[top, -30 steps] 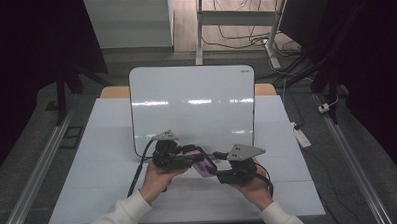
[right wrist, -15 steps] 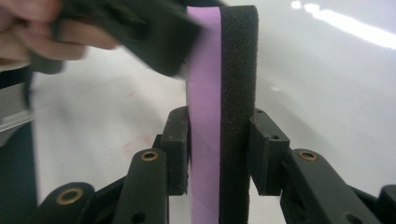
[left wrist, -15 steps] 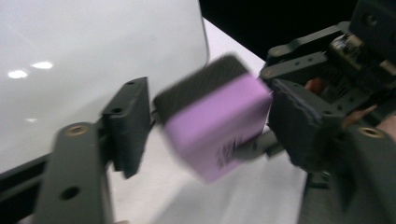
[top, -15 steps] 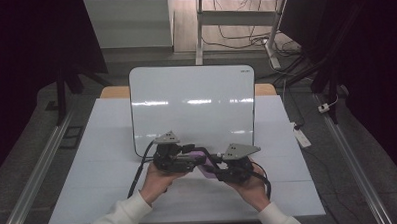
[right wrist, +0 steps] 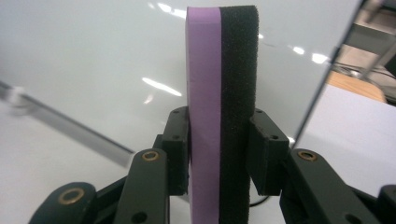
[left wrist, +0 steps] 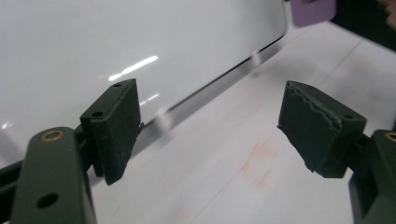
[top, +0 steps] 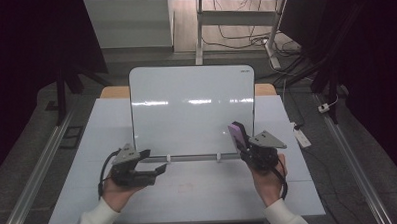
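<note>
A purple eraser (top: 236, 132) with a black foam face stands upright between the jaws of my right gripper (top: 241, 139), which is shut on it at the lower right corner of the whiteboard (top: 191, 109). In the right gripper view the eraser (right wrist: 222, 93) rises edge-on from the gripper (right wrist: 222, 149), purple side left, with the whiteboard (right wrist: 93, 60) behind it. My left gripper (top: 157, 170) lies level over the table's front left, pointing right. Its jaws have just been opening and nothing is between them. In the left gripper view that gripper (left wrist: 210, 116) stands open before the whiteboard (left wrist: 116, 42), with a corner of the eraser (left wrist: 313, 10) at the top right.
The whiteboard leans upright mid-table with a narrow rail (top: 193, 156) along its foot. Faint red smudges (left wrist: 259, 163) mark the white tabletop (top: 199, 192) ahead of the left gripper. A white power strip (top: 302, 136) lies on the floor to the right.
The two grippers, together at mid-table on the eraser, have parted. The left let go, opened and moved left. The right carried the eraser right and up to the board's corner.
</note>
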The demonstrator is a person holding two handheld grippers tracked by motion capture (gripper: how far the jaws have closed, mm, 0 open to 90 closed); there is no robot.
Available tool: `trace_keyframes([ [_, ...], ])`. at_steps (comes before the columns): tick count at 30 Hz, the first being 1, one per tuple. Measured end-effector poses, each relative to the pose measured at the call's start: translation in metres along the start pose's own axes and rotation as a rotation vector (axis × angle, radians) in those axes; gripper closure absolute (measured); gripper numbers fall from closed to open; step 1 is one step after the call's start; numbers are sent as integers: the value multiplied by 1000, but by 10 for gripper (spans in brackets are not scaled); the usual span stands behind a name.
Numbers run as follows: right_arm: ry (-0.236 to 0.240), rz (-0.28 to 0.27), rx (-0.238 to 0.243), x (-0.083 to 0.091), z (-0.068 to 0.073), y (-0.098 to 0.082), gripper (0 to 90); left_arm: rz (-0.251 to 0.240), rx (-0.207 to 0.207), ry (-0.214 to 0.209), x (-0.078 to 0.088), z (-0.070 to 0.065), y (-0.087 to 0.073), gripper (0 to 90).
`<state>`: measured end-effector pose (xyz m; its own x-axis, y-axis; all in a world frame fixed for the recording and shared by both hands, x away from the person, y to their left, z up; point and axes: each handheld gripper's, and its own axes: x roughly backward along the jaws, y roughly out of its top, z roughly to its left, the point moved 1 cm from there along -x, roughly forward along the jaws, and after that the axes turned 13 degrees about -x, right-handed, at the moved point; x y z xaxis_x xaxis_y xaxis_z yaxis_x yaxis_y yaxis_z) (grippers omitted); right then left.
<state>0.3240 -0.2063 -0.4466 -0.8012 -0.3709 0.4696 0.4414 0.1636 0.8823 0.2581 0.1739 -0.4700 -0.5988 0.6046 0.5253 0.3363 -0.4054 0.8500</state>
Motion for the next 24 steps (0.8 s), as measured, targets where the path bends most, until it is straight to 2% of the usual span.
trace_keyframes([
  [4,-95,5,-5,-11,-3,-1,632,17,21,52,20,8,-22,216],
  [7,-146,13,-32,-15,-7,-1,631,31,38,80,32,13,-36,216],
  [9,-156,19,-58,-18,-10,-2,631,36,53,95,38,17,-45,215],
  [13,-197,26,-62,-25,-9,-6,628,41,83,112,44,24,-55,214],
  [20,-242,16,-29,-34,0,-9,621,34,109,131,50,30,-60,211],
  [22,-248,10,-17,-34,2,-10,597,35,111,132,50,30,-62,210],
  [24,-236,9,-29,-34,2,-11,542,38,112,133,51,29,-63,209],
])
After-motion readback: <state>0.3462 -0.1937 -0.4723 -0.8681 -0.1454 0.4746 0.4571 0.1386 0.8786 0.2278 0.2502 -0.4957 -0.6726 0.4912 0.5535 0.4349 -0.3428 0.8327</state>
